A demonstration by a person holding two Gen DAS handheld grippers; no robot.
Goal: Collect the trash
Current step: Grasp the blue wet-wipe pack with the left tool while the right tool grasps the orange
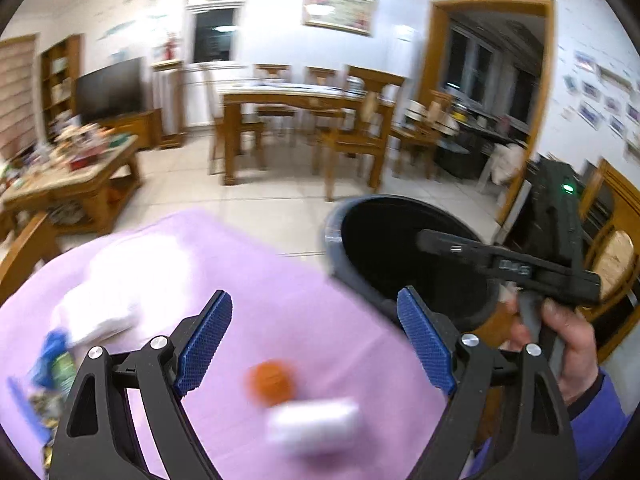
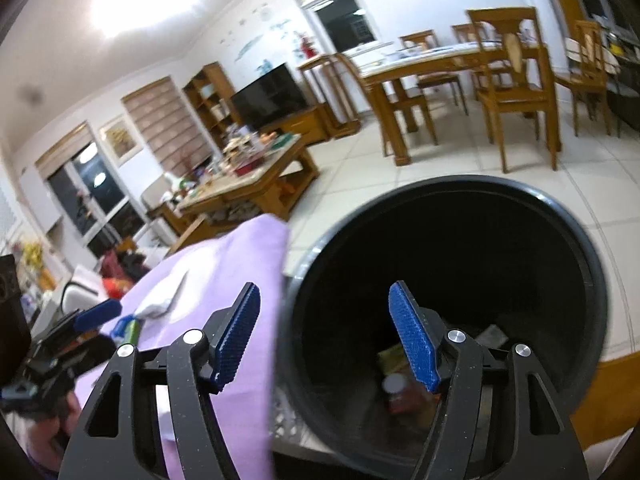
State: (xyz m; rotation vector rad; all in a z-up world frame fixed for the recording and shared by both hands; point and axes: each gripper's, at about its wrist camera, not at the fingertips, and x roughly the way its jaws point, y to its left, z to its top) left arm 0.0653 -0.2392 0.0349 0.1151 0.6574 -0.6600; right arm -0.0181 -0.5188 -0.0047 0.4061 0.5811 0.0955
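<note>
Fingers: left gripper (image 1: 316, 344) spread, empty | right gripper (image 2: 326, 338) spread over black bin (image 2: 592, 264)

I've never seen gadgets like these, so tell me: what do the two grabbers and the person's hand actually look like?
Each gripper, left and right, is a black frame with triangular cut-outs, silver round bolts and two blue, bumpy-textured finger pads. The right hand is bare, with a purple-blue sleeve at the wrist.

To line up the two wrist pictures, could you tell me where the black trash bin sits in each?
Left wrist: black trash bin right of centre, beyond the purple cloth.
Right wrist: bin fills the lower right, under the right gripper.
Shared landmark: the purple cloth's edge beside the bin's rim.
</note>
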